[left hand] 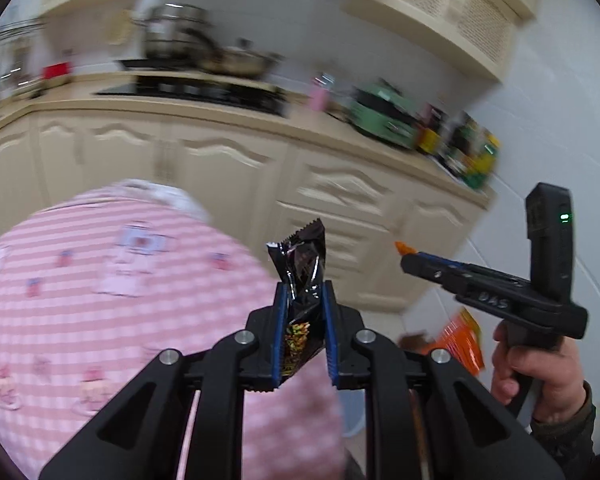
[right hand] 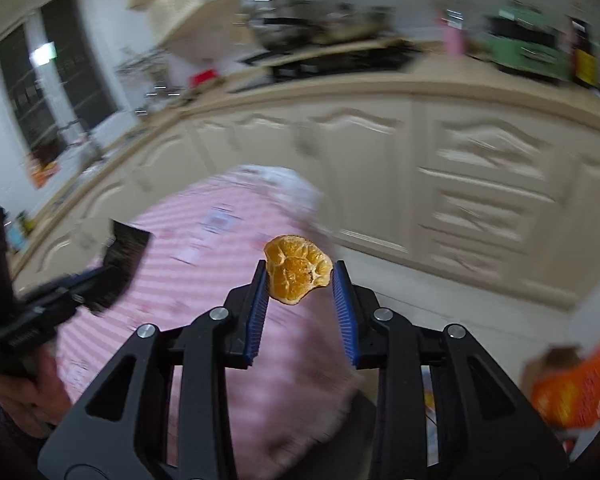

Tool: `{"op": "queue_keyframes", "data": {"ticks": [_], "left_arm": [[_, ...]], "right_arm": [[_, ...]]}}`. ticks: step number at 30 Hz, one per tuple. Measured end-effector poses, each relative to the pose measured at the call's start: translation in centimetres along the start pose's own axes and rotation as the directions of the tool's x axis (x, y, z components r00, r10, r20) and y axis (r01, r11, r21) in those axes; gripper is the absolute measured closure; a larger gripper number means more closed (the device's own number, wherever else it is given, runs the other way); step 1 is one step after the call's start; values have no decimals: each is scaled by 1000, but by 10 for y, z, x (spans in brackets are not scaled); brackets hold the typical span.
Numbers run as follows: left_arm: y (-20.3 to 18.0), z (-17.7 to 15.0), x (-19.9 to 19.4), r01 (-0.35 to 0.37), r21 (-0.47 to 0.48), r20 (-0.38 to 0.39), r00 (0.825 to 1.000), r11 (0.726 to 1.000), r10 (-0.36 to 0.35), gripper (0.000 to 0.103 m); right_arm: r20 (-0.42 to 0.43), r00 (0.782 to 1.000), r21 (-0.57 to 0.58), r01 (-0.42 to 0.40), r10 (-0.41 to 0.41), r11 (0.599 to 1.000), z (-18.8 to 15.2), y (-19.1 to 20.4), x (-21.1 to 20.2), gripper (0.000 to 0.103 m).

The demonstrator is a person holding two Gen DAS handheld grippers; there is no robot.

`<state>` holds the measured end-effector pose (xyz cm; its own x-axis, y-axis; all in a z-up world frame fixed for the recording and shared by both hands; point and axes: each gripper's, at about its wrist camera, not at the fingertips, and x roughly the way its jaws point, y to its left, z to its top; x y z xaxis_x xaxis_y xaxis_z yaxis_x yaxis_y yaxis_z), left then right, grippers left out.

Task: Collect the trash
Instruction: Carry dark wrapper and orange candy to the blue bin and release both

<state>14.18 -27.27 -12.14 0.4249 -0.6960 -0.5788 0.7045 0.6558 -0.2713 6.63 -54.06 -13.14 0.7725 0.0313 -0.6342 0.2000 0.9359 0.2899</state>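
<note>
My left gripper [left hand: 303,288] is shut on a crumpled black snack wrapper [left hand: 302,268] that sticks up between its blue pads, held in the air above a round table with a pink checked cloth [left hand: 100,280]. My right gripper [right hand: 300,276] is shut on a dried orange peel [right hand: 296,270], held by its edges over the same pink cloth [right hand: 220,240]. The right gripper also shows in the left wrist view [left hand: 404,256], to the right, with an orange bit at its tip. The left gripper with its wrapper shows blurred at the left of the right wrist view [right hand: 124,256].
Cream kitchen cabinets [left hand: 220,160] and a counter with a black hob, pots [left hand: 180,36] and a green appliance [left hand: 384,116] run behind. An orange box [right hand: 576,392] sits low on the right near the floor. The scene is motion-blurred.
</note>
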Motion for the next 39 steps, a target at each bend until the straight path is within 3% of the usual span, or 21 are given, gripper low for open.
{"op": "queue_keyframes", "data": {"ticks": [2, 6, 10, 15, 18, 21, 23, 24, 25, 26, 28, 30, 33, 39], "left_arm": [[-26, -4, 26, 56, 35, -54, 997, 998, -54, 87], [-61, -19, 77, 130, 72, -175, 978, 989, -116, 87], [-92, -43, 130, 176, 100, -304, 942, 979, -139, 87], [-111, -74, 188, 207, 103, -449, 883, 973, -140, 87], [-113, -86, 215, 219, 78, -512, 846, 973, -149, 87], [-115, -90, 234, 218, 69, -542, 828, 973, -147, 86], [-115, -92, 247, 208, 61, -558, 818, 976, -139, 80], [-115, -92, 252, 207, 55, -565, 813, 977, -140, 76], [-113, -92, 258, 204, 46, -581, 802, 978, -140, 63], [-111, -92, 262, 199, 39, -590, 796, 979, -138, 42], [-107, -90, 264, 176, 30, -576, 807, 984, -126, 25], [-105, -87, 261, 155, 49, -561, 822, 987, -101, 20], [-102, -80, 258, 126, 64, -542, 837, 990, -72, 16], [-97, -66, 239, 89, 92, -488, 872, 992, -33, 12]], "right_arm": [[-28, 997, 69, 69, -67, 995, -19, -37, -5, 72], [-82, 988, 190, 142, -129, 971, -55, -93, -5, 72], [-141, 979, 299, 181, -144, 937, -86, -132, 6, 72], [-190, 974, 379, 188, -123, 906, -104, -156, 30, 71], [-201, 974, 413, 178, -102, 893, -110, -166, 37, 71], [-213, 972, 431, 180, -94, 884, -114, -175, 45, 71], [-213, 974, 464, 167, -74, 870, -117, -182, 49, 69], [-220, 972, 475, 176, -77, 862, -118, -186, 52, 56], [-225, 970, 478, 188, -87, 858, -120, -189, 52, 40], [-227, 970, 489, 194, -90, 851, -122, -192, 53, 35], [-235, 968, 514, 202, -89, 834, -126, -197, 54, 17], [-247, 963, 522, 223, -105, 823, -128, -201, 55, 7], [-257, 959, 533, 245, -121, 809, -131, -204, 54, 6], [-260, 955, 512, 263, -144, 818, -128, -199, 51, 6]]}}
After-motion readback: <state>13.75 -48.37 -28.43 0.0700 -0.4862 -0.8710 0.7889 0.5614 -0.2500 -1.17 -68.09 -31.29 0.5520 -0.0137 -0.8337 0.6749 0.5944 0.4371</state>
